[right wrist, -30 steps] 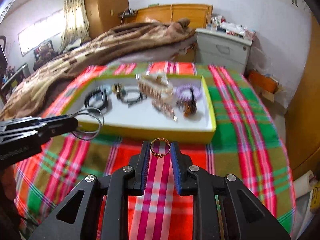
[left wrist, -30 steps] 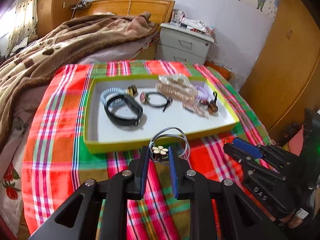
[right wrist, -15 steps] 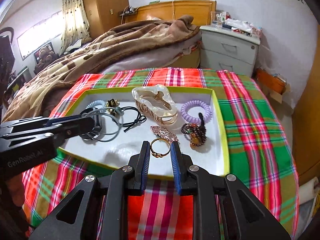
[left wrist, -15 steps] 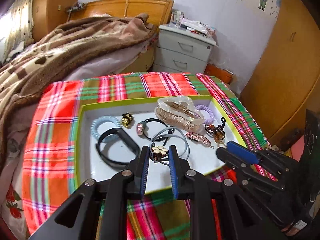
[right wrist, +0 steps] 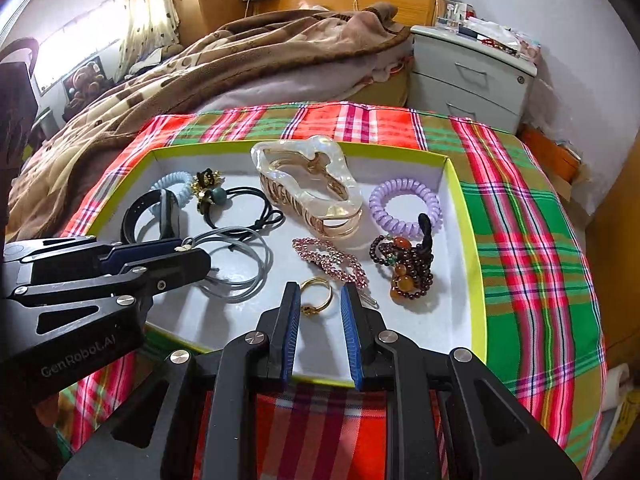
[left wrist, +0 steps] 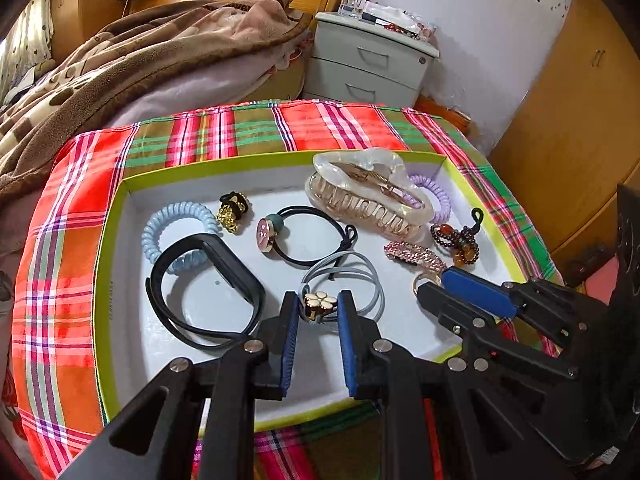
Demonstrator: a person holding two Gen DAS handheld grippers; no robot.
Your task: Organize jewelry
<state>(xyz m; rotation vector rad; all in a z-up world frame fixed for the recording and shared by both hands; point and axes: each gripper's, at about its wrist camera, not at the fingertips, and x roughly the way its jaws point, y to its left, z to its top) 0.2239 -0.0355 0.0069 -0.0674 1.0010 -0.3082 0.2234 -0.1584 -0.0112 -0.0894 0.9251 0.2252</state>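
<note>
**Two last pieces over the tray, nearly sorted**

We see the tray [right wrist: 466, 216] already holding most pieces: big hair claw [right wrist: 308, 184], purple coil tie [right wrist: 404, 202], bead bracelet [right wrist: 404, 260], pink clip [right wrist: 332, 258], black band [left wrist: 208, 284].

Left hand-held gripper [left wrist: 318, 312] grasps the grey hair tie [left wrist: 360, 276] by its flower charm [left wrist: 320, 303]. The loops trail away from us toward the tray's middle, and look to be resting on its floor.

Right hand-held gripper [right wrist: 320, 300] looks slightly parted around the gold ring [right wrist: 316, 294]; we cannot tell if it's gripped or already let go. Ring sits near the tray's front edge, just beside the pink clip, lying roughly flat with its ornament toward us.

Left to do, we judge: let go of both and pull back. No loose pieces visible on the tabletop.
</note>
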